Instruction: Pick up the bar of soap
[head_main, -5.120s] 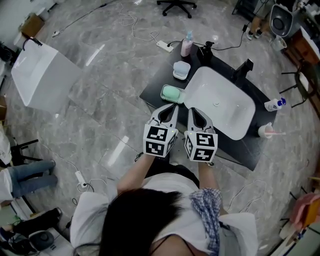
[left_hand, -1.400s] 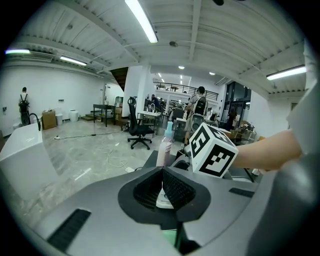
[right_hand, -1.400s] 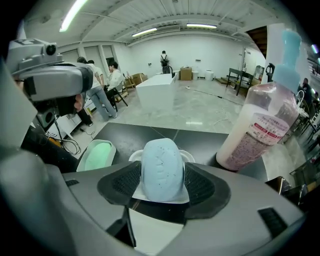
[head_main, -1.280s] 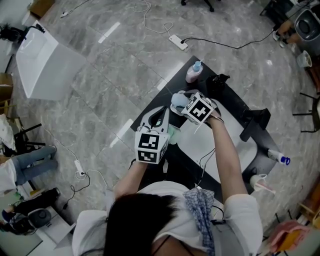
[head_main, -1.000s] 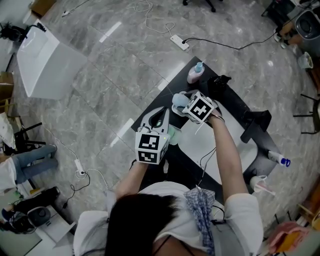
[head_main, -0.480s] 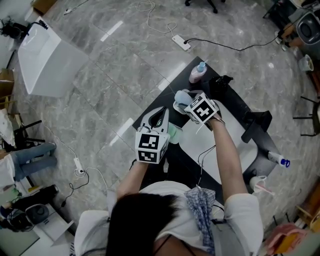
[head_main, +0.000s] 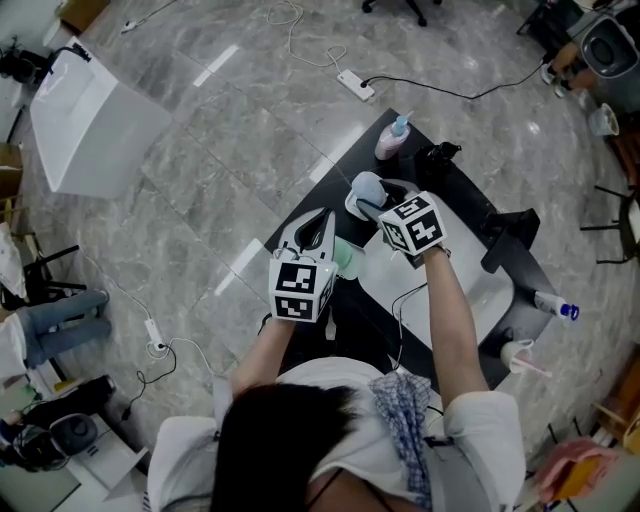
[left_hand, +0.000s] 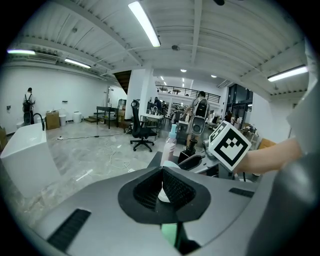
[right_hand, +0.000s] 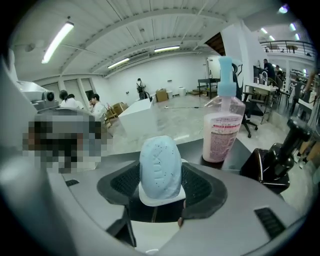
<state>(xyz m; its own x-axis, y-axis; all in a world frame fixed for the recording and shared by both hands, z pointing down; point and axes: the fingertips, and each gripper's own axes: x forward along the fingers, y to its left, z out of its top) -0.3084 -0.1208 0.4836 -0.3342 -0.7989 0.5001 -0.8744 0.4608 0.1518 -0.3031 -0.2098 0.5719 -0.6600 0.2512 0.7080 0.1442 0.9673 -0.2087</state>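
Observation:
The pale blue speckled bar of soap (right_hand: 160, 165) stands on end between the ribbed pads of my right gripper (right_hand: 160, 182), which is shut on it. From above, the soap (head_main: 367, 186) hangs just over a white soap dish (head_main: 352, 207) at the far left of the black table (head_main: 300, 215); the right gripper (head_main: 376, 203) points down at it. Nearer the front edge, my left gripper (head_main: 324, 216) is held still, above a green soap dish (head_main: 347, 260). Its jaws (left_hand: 162, 172) meet at the tips with nothing held.
A pink pump bottle (head_main: 391, 140) (right_hand: 223, 131) stands at the table's far corner beside a black stand (head_main: 438, 160) (right_hand: 280, 150). A white basin (head_main: 470, 290) with a black tap (head_main: 508, 240) fills the middle. A small bottle (head_main: 552, 305) and a cup (head_main: 516, 353) are at the right end.
My right gripper has risen off the white dish with the soap in it, rolled, and drifted a little right. The left gripper has stayed put.

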